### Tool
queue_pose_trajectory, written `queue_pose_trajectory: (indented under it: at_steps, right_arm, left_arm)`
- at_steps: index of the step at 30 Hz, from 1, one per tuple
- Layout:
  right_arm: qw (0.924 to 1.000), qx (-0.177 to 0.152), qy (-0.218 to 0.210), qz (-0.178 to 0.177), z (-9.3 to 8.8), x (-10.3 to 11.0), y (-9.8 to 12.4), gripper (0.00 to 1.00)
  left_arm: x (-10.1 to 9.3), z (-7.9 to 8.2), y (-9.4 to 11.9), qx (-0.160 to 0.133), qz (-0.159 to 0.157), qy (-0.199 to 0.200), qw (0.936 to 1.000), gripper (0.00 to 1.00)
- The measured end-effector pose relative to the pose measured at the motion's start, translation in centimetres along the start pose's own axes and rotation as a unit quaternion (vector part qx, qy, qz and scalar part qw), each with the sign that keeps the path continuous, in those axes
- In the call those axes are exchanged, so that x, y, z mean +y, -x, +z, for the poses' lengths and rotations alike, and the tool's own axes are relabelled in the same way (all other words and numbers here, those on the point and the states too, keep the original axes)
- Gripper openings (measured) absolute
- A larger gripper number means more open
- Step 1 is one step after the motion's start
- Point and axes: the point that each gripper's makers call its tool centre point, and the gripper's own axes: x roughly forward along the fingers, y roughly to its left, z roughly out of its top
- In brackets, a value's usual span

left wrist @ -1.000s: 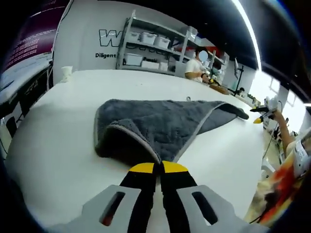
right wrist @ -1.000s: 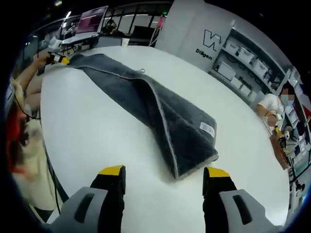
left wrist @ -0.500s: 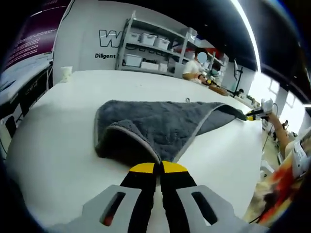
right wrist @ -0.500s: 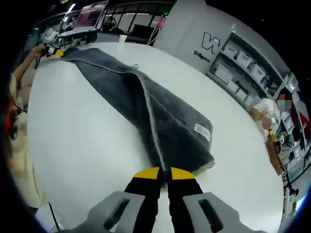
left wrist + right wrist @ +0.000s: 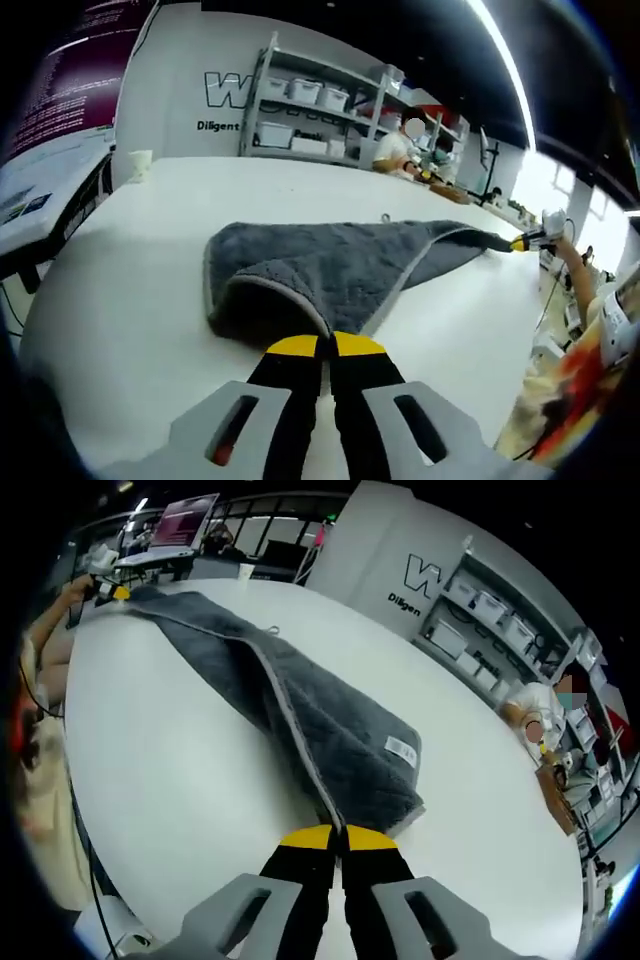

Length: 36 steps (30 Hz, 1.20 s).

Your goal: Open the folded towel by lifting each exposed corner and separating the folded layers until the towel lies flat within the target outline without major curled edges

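A broad white counter (image 5: 130,290) was seen in both views, with a dark grey towel (image 5: 330,265) stretched lengthwise across it. The towel was still folded along its length, a pale hemmed edge (image 5: 290,720) running down the upper layer, and a small white label (image 5: 401,747) was sewn near one end. No target outline could be made out on the counter.

In the left gripper view, the left gripper (image 5: 325,346) was seen with its yellow-tipped jaws pressed together on a corner of the towel, the cloth being raised slightly above the counter just ahead of the tips. At the far end of the towel the right gripper (image 5: 525,241) was seen, held in a person's hand.

In the right gripper view, the right gripper (image 5: 337,837) was likewise closed, pinching the opposite corner at the end of the hemmed edge. The left gripper (image 5: 108,590) was visible at the far end, touching the towel.

Behind the counter a metal shelf unit (image 5: 320,105) carrying white bins was seen against a white wall, and a white paper cup (image 5: 140,164) stood near the counter's far edge.
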Motion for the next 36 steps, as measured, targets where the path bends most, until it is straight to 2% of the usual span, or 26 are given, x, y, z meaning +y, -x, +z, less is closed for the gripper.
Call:
queue_pose_trajectory:
  at_steps: [7,11,16,21,28,36]
  right_arm:
    - [0.9997,-0.008,-0.016,-0.019,-0.3,-1.0,1.6,0.0]
    - [0.999,-0.017,-0.03,-0.028,-0.5,-1.4,2.5,0.0]
    - [0.9986,-0.019,-0.035,-0.034,-1.0,-1.5,3.3,0.0]
    - [0.9985,-0.015,-0.038,-0.037,-1.8,-1.5,4.1,0.0]
    - [0.9992,0.002,-0.03,-0.026,-3.3,-0.4,4.8,0.0]
    - [0.9994,0.019,-0.024,-0.014,-5.2,0.3,6.0,0.0]
  left_arm:
    - [0.1,1.0,1.4,-0.021,0.004,0.003,0.9998,0.01]
    - [-0.2,2.1,2.7,-0.045,-0.002,0.019,0.9988,0.01]
    - [-0.4,2.4,4.0,-0.056,-0.006,0.03,0.998,0.01]
    - [-0.4,1.9,5.3,-0.051,0.002,0.034,0.9981,0.01]
    - [-1.4,0.5,6.6,-0.032,-0.002,0.033,0.9989,0.01]
    - [-2.1,-1.5,7.9,0.001,-0.004,0.028,0.9996,0.01]
